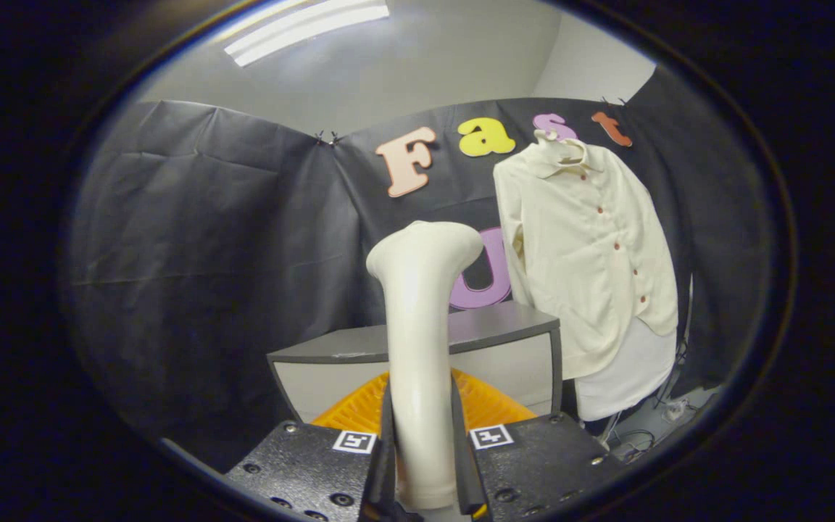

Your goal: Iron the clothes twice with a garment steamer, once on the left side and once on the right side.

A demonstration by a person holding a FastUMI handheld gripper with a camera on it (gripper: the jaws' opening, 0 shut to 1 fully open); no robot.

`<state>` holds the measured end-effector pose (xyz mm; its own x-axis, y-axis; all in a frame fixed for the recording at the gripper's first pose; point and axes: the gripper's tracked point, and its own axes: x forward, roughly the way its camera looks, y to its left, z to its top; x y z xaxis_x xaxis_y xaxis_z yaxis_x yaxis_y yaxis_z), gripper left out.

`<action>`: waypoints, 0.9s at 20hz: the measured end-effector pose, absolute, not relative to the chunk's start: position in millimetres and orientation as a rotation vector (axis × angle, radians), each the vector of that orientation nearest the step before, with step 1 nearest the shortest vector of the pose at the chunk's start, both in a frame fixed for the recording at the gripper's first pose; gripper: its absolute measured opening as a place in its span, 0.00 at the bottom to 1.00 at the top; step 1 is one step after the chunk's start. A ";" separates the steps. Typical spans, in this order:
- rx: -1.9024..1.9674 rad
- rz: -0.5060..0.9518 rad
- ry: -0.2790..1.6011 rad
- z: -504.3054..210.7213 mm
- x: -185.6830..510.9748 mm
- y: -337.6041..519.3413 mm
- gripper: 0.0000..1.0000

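My gripper [421,464] squeezes the cream steamer [417,348] from both sides, so I hold it tight, and it stands straight up between the fingers. The shirt [588,254] hangs on the wall, beyond the steamer and off to one side, well apart from it. The grey bench [504,326] sits under it (an orange basket [486,406] peeks out below). I think no ironing has started; both sides are left.

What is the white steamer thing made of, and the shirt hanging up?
The garment steamer, held between the gripper fingers, looks like smooth, slightly glossy cream plastic, with soft highlights along it. The shirt seems a soft matte woven cloth: it drapes and folds, with small reddish buttons.
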<state>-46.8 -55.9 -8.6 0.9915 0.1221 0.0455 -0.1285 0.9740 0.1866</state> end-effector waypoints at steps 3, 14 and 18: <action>0.116 0.135 -0.050 15.1 -71.3 -30.9 0.33; 0.104 0.108 -0.053 43.8 -97.1 -8.7 0.33; 0.106 0.112 -0.065 44.4 -100.1 -7.4 0.33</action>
<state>-100.1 -7.4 44.4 0.9916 0.1082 0.0705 -0.1151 0.9881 0.1020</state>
